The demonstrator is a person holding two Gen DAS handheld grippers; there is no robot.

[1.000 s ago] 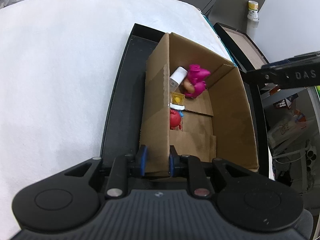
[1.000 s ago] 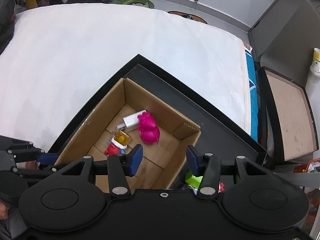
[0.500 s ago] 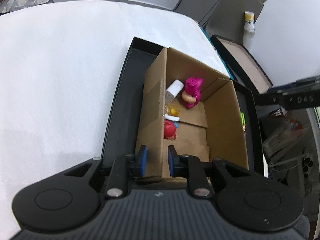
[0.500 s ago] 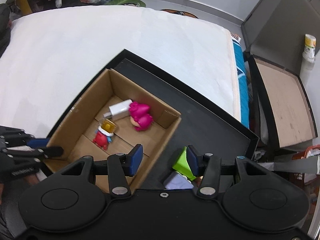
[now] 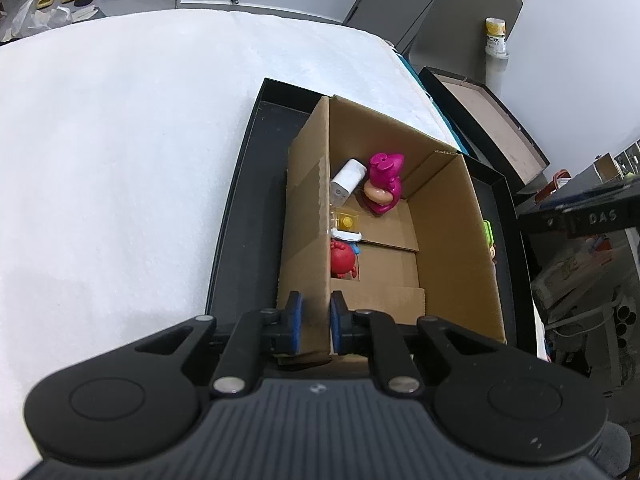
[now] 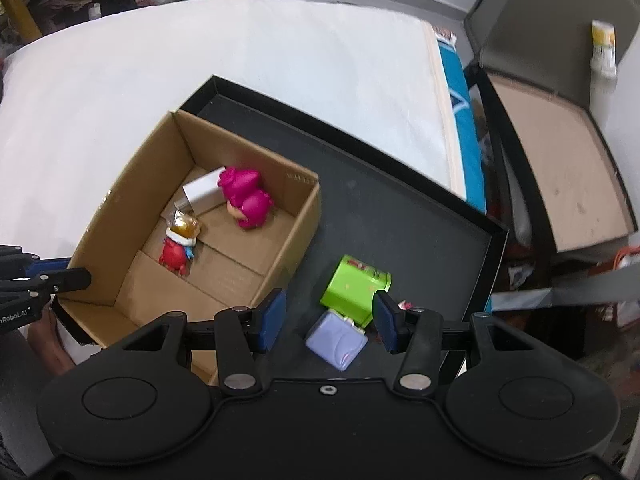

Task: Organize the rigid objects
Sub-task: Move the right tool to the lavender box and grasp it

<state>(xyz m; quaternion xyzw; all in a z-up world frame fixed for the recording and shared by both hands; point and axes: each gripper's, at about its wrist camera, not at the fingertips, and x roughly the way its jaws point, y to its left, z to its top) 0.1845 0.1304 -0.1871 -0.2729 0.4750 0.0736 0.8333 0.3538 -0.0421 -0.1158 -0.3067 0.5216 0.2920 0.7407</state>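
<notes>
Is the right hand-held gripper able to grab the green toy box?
Probably yes. The right hand-held gripper is open just above the green toy box on the black tray, with nothing between them.

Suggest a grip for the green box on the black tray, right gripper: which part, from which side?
Come from above. The green box lies flat on the black tray beside the lilac case, so pinch its two long flat sides near the middle. The open right gripper probably spans that width; keep the fingers clear of the case.
</notes>
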